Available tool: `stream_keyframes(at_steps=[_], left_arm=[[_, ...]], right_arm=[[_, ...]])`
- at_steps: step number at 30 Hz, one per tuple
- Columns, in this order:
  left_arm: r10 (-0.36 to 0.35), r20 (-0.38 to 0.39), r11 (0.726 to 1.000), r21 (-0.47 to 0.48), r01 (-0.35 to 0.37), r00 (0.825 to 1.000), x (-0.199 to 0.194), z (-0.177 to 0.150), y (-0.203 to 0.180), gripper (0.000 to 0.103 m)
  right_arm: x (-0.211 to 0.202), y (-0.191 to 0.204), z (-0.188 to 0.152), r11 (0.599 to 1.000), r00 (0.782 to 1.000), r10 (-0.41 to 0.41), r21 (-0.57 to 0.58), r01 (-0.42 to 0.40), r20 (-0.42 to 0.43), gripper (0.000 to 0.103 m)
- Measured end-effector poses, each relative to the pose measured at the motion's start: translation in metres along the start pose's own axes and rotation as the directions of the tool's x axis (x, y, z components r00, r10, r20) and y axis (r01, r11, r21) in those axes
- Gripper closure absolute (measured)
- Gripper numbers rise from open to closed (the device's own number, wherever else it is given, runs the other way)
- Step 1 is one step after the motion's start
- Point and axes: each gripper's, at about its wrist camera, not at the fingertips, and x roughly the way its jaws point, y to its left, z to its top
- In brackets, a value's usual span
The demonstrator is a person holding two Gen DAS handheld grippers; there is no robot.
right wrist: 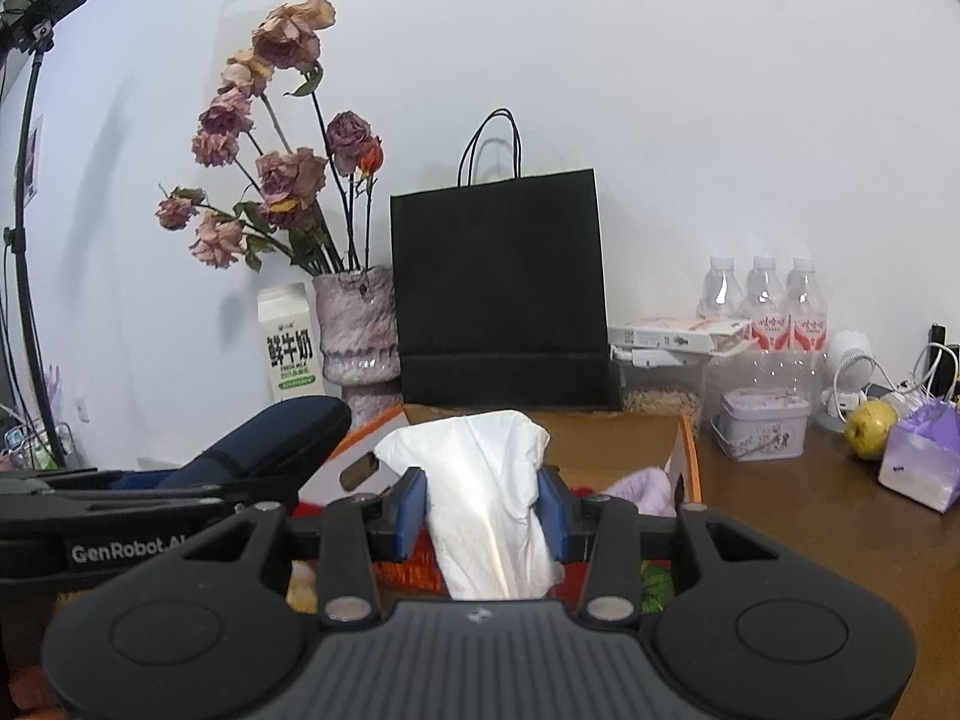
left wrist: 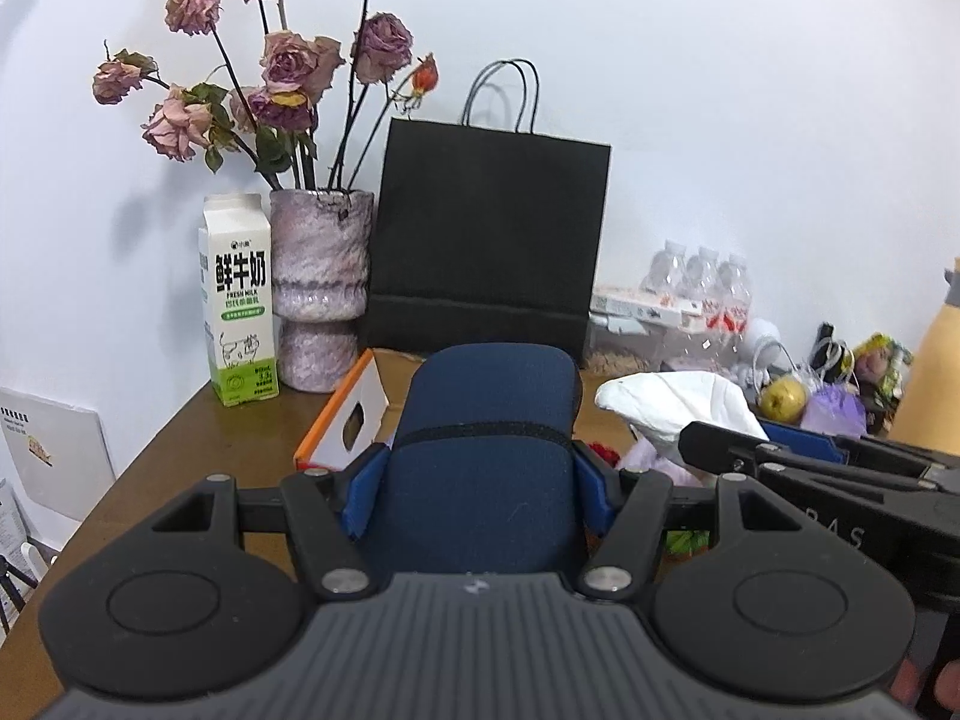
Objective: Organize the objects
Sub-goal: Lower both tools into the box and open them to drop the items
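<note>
Your left hand-held gripper (left wrist: 480, 480) is clamped on a dark blue case (left wrist: 486, 420) with a black band across it; both blue pads press its sides. Your right hand-held gripper (right wrist: 482, 513) is clamped on a crumpled white tissue (right wrist: 486, 492). Both items are held above an open cardboard box (right wrist: 606, 432) with orange edges, which rests on the brown table (right wrist: 810, 516).

Box contents: a pale lilac item (right wrist: 642, 489) and red, orange and green items under the right hand-held gripper; these are largely hidden, so they may be packaging.

Behind the box stands a black paper bag (right wrist: 498, 294) with cord handles. Left of it, a mottled vase (right wrist: 357, 330) holds dried roses (right wrist: 282, 180). The milk carton (left wrist: 240, 300) beside the vase reads "FRESH MILK" under large Chinese characters.

To the right: a clear container (right wrist: 660, 384) holding what looks like grain, flat boxes (right wrist: 678, 333) stacked on it, three water bottles (right wrist: 765, 306) with red labels, a lidded tin (right wrist: 762, 423), a yellow-green fruit (right wrist: 870, 429) and a purple bag (right wrist: 921, 459).

The left hand-held gripper's body reads "GenRobot.AI".
</note>
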Motion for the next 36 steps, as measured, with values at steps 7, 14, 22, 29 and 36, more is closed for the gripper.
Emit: stream_keyframes(at_steps=[7, 14, 22, 29, 36], left_arm=[[0.016, 0.010, 1.000, -0.008, -0.016, 1.000, 0.021, 0.011, 0.004, 0.039], [0.027, 0.011, 0.999, -0.029, -0.027, 1.000, 0.042, 0.023, 0.009, 0.039], [0.046, 0.019, 0.998, -0.043, -0.045, 0.999, 0.067, 0.034, 0.016, 0.039], [0.045, 0.016, 0.998, -0.043, -0.045, 0.999, 0.088, 0.041, 0.020, 0.039], [0.044, 0.005, 0.998, -0.042, -0.044, 0.999, 0.107, 0.048, 0.025, 0.039]], right_arm=[[0.024, 0.001, 0.012, 1.000, 1.000, 0.007, 0.015, -0.007, 0.029, 0.064], [0.046, -0.001, 0.021, 1.000, 0.999, 0.002, 0.012, -0.003, 0.037, 0.064], [0.072, -0.004, 0.026, 1.000, 1.000, -0.002, 0.007, 0.001, 0.028, 0.064], [0.094, -0.006, 0.028, 1.000, 1.000, -0.008, -0.009, 0.008, 0.013, 0.064], [0.116, -0.010, 0.029, 1.000, 1.000, -0.017, -0.022, 0.017, -0.005, 0.064]])
